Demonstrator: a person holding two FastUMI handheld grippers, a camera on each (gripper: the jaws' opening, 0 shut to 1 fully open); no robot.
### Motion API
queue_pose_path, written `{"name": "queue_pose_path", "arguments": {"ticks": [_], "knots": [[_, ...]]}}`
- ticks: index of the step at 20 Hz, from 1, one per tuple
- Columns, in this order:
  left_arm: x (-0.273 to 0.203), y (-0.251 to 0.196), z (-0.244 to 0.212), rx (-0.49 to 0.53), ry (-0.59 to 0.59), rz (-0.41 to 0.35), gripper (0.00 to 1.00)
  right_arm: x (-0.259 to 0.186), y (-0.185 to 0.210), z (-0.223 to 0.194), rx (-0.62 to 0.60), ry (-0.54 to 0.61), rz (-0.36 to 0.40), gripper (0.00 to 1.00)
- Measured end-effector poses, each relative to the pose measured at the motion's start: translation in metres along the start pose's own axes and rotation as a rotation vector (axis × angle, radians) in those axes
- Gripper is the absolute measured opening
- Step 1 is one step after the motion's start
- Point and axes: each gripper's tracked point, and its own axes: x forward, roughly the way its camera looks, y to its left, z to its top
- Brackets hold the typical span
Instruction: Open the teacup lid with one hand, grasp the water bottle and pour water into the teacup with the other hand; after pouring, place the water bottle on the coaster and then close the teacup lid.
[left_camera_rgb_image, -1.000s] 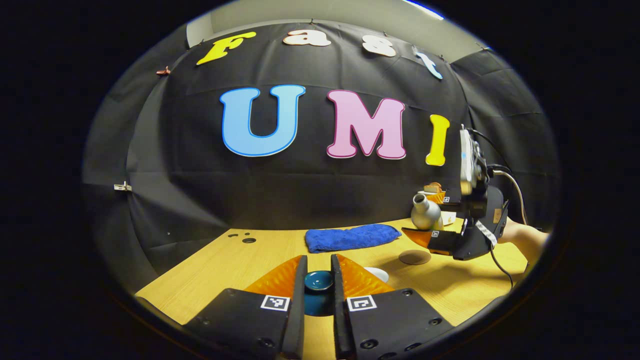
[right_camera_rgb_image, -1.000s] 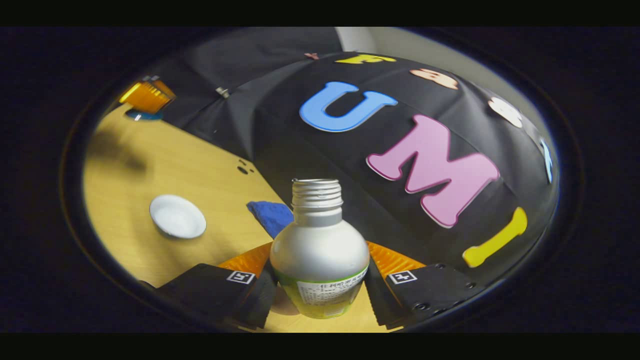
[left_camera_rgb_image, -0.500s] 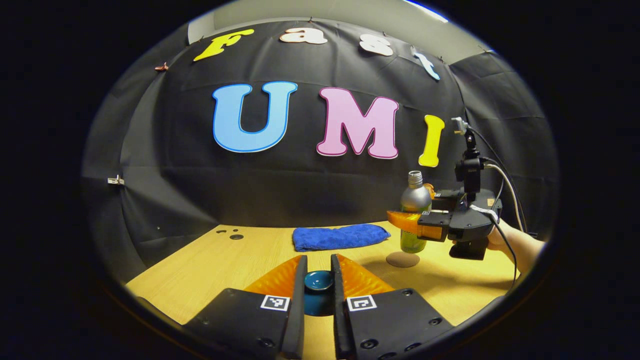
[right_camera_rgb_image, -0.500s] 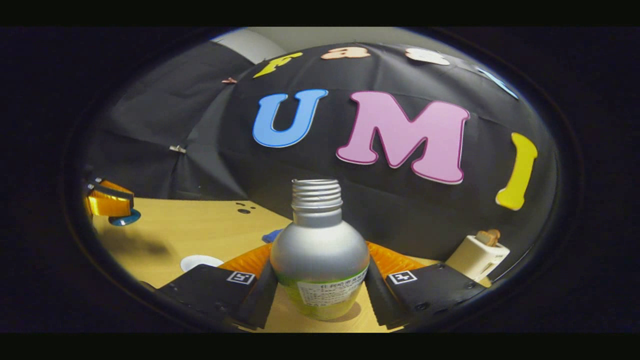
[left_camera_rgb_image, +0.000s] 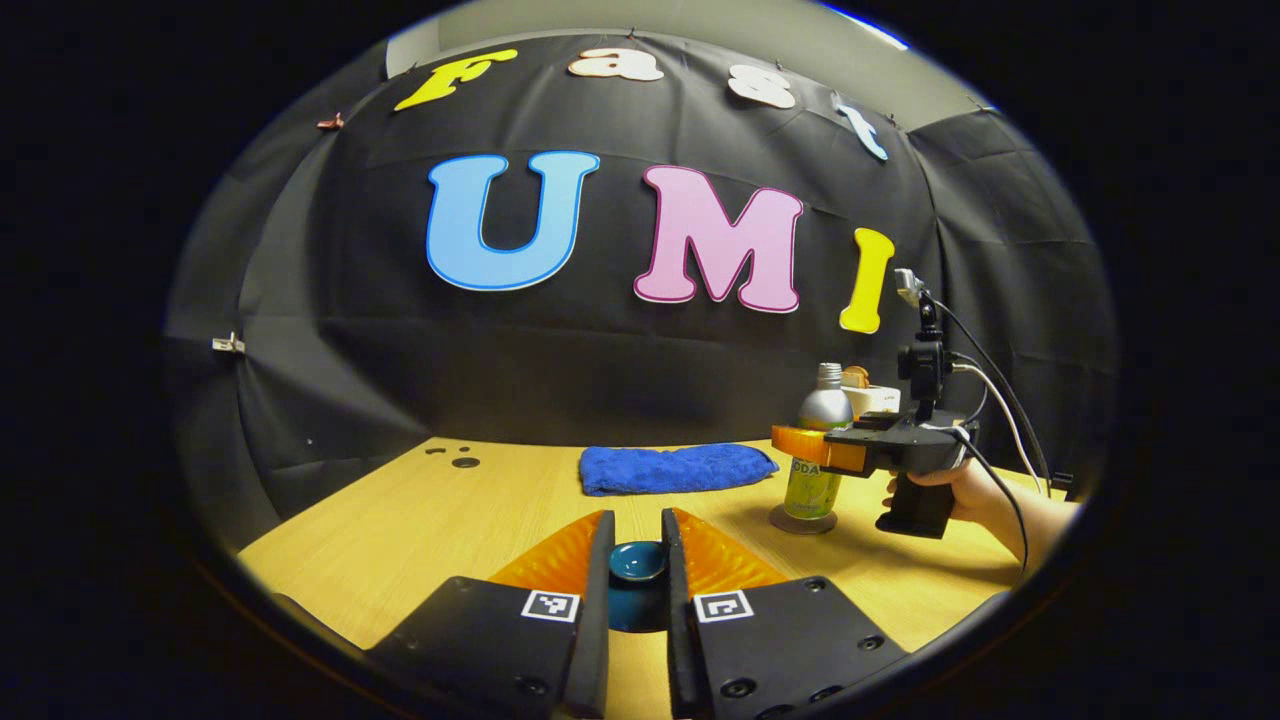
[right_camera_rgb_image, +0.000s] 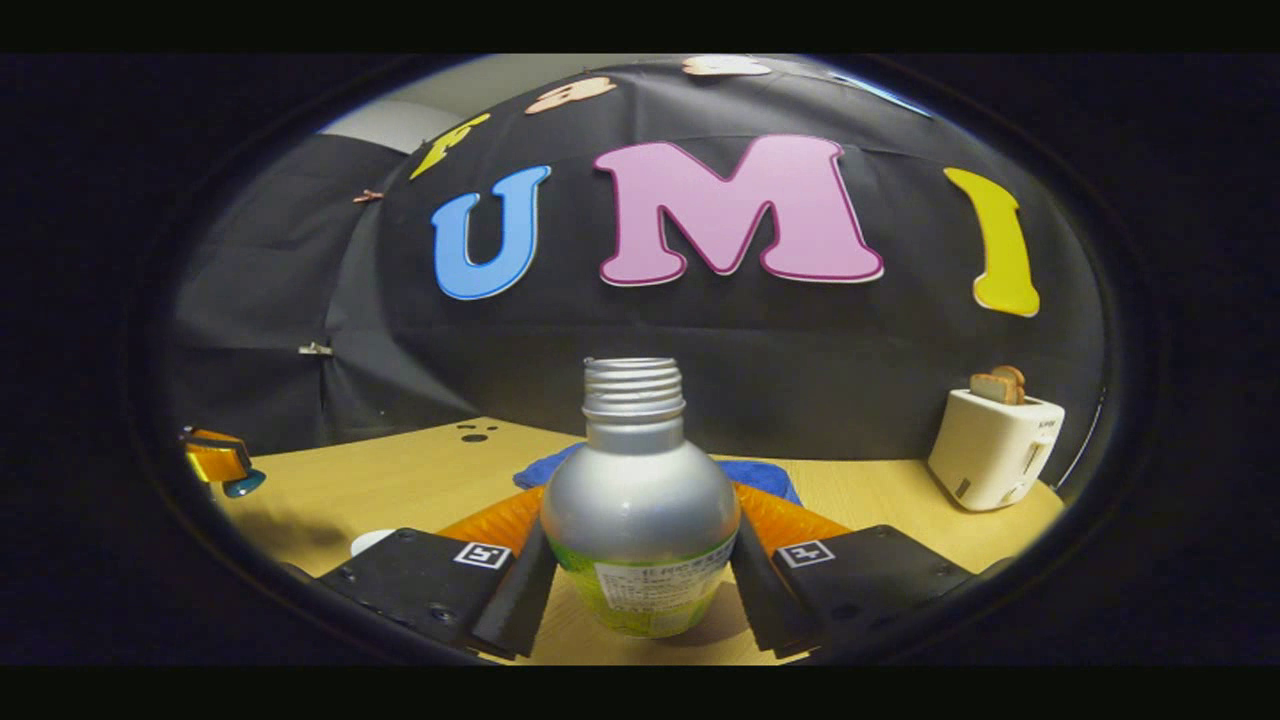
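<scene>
My left gripper (left_camera_rgb_image: 637, 530) is shut on a small teal teacup lid (left_camera_rgb_image: 638, 562), held just above the wooden table (left_camera_rgb_image: 480, 520). At the right of the left gripper view, a silver and green water bottle (left_camera_rgb_image: 812, 490) stands upright on a round brown coaster (left_camera_rgb_image: 790, 523). My right gripper (left_camera_rgb_image: 815, 445), held by a hand (left_camera_rgb_image: 965, 490), is shut on it. In the right gripper view the open-necked bottle (right_camera_rgb_image: 638, 480) sits between my right gripper's (right_camera_rgb_image: 640, 540) fingers. A white cup's rim (right_camera_rgb_image: 370, 541) peeks out at lower left, with my left gripper (right_camera_rgb_image: 215, 462) beyond it.
A folded blue towel (left_camera_rgb_image: 678, 468) lies at the back middle of the table. A white toaster (right_camera_rgb_image: 995, 450) with toast stands at the back right. Two dark holes (left_camera_rgb_image: 455, 458) mark the table's far left. The black cloth wall closes off the back.
My right gripper turned the bottle from tilted to upright and brought it down onto the coaster. My left gripper kept the lid in nearly the same place.
</scene>
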Motion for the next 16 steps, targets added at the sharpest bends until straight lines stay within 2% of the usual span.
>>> {"name": "queue_pose_path", "arguments": {"ticks": [2,5,9,14,16], "knots": [[0.004,-0.003,-0.005,-0.003,0.012,-0.009,0.28,0.005,-0.013,-0.01,-0.052,0.013,-0.038,0.81],[0.01,-0.004,-0.007,0.002,0.014,-0.01,0.28,0.01,-0.016,-0.016,-0.013,0.024,-0.038,0.81],[0.013,-0.007,-0.01,0.012,0.033,-0.017,0.28,0.017,-0.024,-0.024,-0.038,0.028,-0.059,0.81],[0.019,-0.008,-0.015,0.003,0.046,-0.013,0.28,0.016,-0.032,-0.029,0.006,0.026,-0.068,0.83],[0.019,-0.011,-0.014,0.014,0.046,-0.016,0.28,0.018,-0.032,-0.05,0.035,0.085,-0.07,0.85]]}}
